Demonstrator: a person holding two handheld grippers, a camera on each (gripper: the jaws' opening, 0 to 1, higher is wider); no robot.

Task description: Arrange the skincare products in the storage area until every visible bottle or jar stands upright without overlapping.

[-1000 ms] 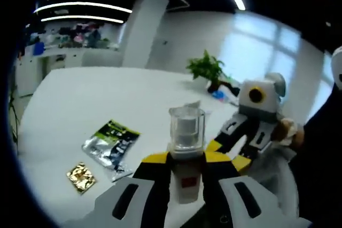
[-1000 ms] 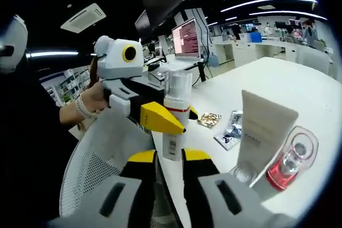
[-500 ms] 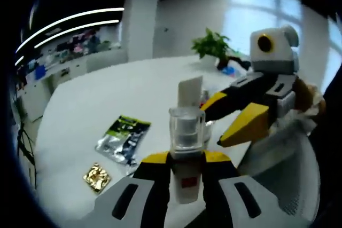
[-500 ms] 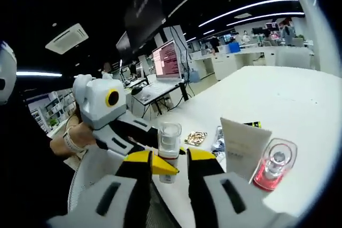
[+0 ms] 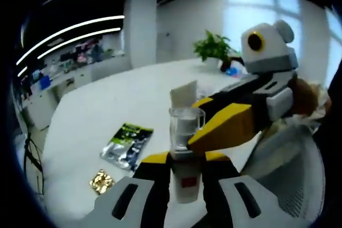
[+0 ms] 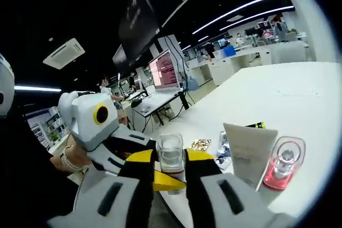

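My left gripper is shut on the body of a white pump bottle with a clear cap, held upright. In the left gripper view my right gripper reaches in from the right, with one yellow jaw crossing in front of the cap. In the right gripper view the cap of the bottle sits between the jaws of my right gripper, which stand narrowly apart on either side of it; contact cannot be made out. My left gripper holds the bottle from below left. A cream tube and a red jar stand on the white table.
A green-and-silver sachet and a gold sachet lie flat on the table. A potted plant stands at its far end. A hand grips the left gripper. Desks and a lit monitor are behind.
My right gripper has closed in on the bottle: its jaws now flank the clear cap, where before they were short of it. The left gripper still holds the bottle.
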